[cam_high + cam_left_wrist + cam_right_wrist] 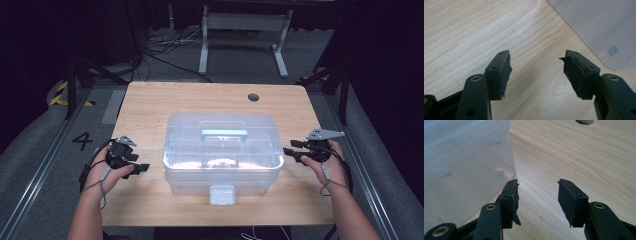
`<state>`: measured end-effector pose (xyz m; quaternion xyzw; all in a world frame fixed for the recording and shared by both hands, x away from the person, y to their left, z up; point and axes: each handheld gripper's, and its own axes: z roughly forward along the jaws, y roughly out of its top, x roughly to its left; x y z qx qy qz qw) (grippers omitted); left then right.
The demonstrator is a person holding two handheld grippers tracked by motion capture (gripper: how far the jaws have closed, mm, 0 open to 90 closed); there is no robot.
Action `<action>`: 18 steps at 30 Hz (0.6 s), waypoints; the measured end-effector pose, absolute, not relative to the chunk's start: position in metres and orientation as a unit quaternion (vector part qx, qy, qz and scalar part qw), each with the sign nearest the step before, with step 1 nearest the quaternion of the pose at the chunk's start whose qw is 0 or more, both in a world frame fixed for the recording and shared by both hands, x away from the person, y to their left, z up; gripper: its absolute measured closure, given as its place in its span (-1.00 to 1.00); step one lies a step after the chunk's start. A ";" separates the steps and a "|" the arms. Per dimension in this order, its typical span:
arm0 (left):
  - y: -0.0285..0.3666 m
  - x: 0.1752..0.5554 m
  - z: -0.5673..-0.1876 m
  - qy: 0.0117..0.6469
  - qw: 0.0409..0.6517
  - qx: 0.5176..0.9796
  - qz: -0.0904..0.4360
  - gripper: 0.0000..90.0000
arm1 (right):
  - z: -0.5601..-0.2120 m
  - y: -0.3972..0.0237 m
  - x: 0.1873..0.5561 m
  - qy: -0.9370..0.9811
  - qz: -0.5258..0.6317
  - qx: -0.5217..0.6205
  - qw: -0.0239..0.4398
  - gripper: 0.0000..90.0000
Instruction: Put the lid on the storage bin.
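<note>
A clear plastic storage box (222, 152) with a lid, a pale top handle (224, 133) and a front latch (222, 194) stands in the middle of the wooden table (150, 105). My left gripper (141, 168) rests low at the box's left side, open, with bare wood between its jaws; a corner of the box (604, 27) lies ahead of it. At the box's right end my right gripper (290, 153) is open too, nothing between its pads, its left fingertip (511, 192) close beside the box wall (466, 170).
A round cable hole (253, 97) sits in the table near the far right; it also appears at the top of the right gripper view as a cable hole (584, 121). Beyond the table, cables and a white stand's legs (245, 45) lie on the floor.
</note>
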<state>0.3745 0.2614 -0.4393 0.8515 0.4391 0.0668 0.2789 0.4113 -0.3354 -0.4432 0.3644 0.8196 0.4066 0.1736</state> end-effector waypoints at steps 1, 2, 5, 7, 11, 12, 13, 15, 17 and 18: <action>0.262 0.374 -0.439 0.438 0.279 0.852 0.067 -0.13 | -0.443 -0.335 0.411 0.820 0.407 0.364 0.174 0.13; 0.261 0.374 -0.439 0.439 0.279 0.852 0.065 -0.13 | -0.447 -0.335 0.407 0.823 0.404 0.361 0.173 0.12; 0.261 0.373 -0.439 0.436 0.278 0.854 0.065 -0.13 | -0.451 -0.335 0.404 0.825 0.403 0.360 0.168 0.09; 0.260 0.373 -0.440 0.433 0.276 0.856 0.061 -0.13 | -0.456 -0.335 0.401 0.826 0.401 0.360 0.165 0.06; 0.260 0.373 -0.442 0.425 0.269 0.863 0.049 -0.15 | -0.467 -0.334 0.397 0.833 0.390 0.361 0.155 0.00; 0.259 0.373 -0.443 0.424 0.265 0.865 0.049 -0.15 | -0.468 -0.333 0.397 0.835 0.386 0.360 0.152 -0.02; 0.259 0.373 -0.443 0.424 0.263 0.865 0.050 -0.14 | -0.470 -0.333 0.397 0.839 0.381 0.359 0.146 -0.03; 0.259 0.373 -0.443 0.422 0.263 0.866 0.045 -0.15 | -0.473 -0.331 0.395 0.841 0.378 0.360 0.142 -0.03; 0.259 0.373 -0.444 0.423 0.263 0.866 0.042 -0.15 | -0.476 -0.330 0.392 0.841 0.378 0.360 0.140 -0.04; 0.259 0.373 -0.444 0.424 0.263 0.866 0.041 -0.15 | -0.477 -0.329 0.391 0.840 0.379 0.361 0.144 -0.04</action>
